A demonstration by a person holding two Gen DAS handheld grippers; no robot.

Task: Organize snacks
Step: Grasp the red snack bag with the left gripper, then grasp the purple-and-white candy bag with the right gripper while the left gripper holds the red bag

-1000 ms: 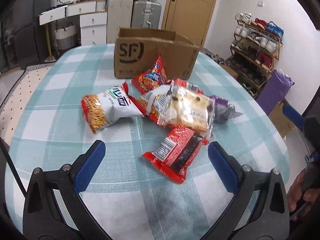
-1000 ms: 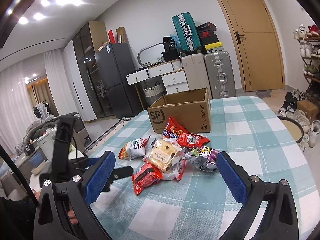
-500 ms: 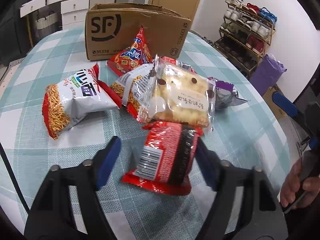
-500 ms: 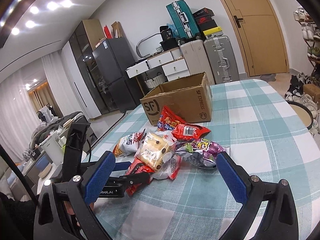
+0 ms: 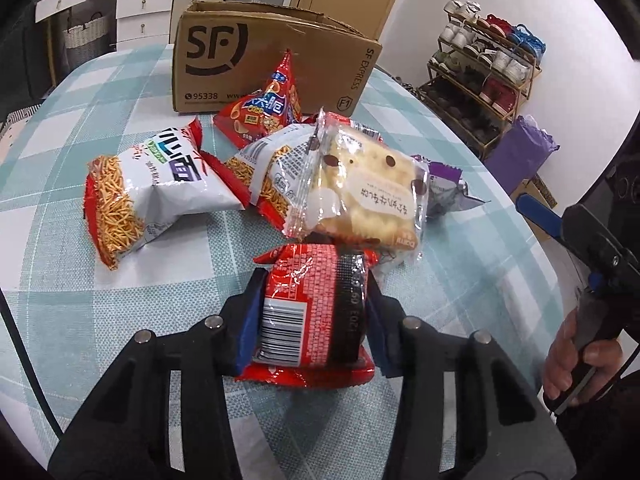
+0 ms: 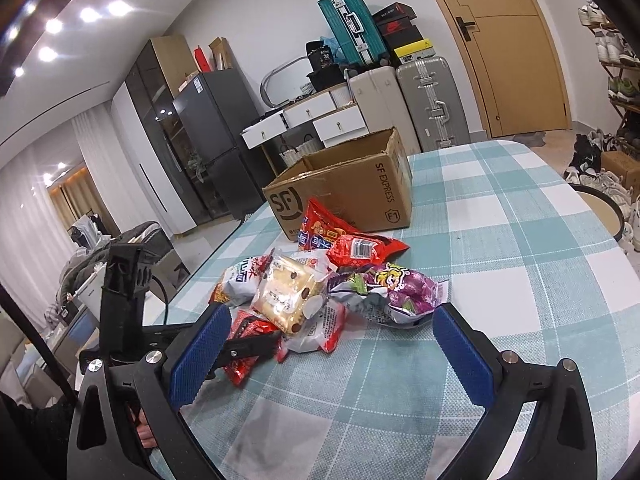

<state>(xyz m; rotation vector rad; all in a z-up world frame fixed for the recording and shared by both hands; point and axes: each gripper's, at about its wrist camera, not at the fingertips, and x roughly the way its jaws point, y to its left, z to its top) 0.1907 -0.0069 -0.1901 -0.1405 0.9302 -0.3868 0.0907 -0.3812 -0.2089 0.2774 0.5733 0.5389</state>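
A pile of snack packets lies on the checked tablecloth in front of an open SF cardboard box [image 5: 276, 56]. My left gripper [image 5: 314, 312] is shut on the red-and-black packet [image 5: 316, 312] at the near edge of the pile; the packet rests on the cloth. Behind it lie a clear cracker packet [image 5: 368, 192], a white noodle-snack bag [image 5: 156, 188] and a red chips bag [image 5: 264, 112]. My right gripper [image 6: 328, 348] is open and empty, held above the table short of the purple bag [image 6: 400, 292]. The left gripper shows in the right wrist view [image 6: 248, 346].
The box [image 6: 352, 188] stands at the far side of the round table [image 6: 520, 260]. A shoe rack [image 5: 488, 68] stands right of the table. Suitcases and white drawers stand against the back wall.
My left gripper moved forward over the red-and-black packet and shut on it. My right gripper came slightly closer to the pile and stayed open.
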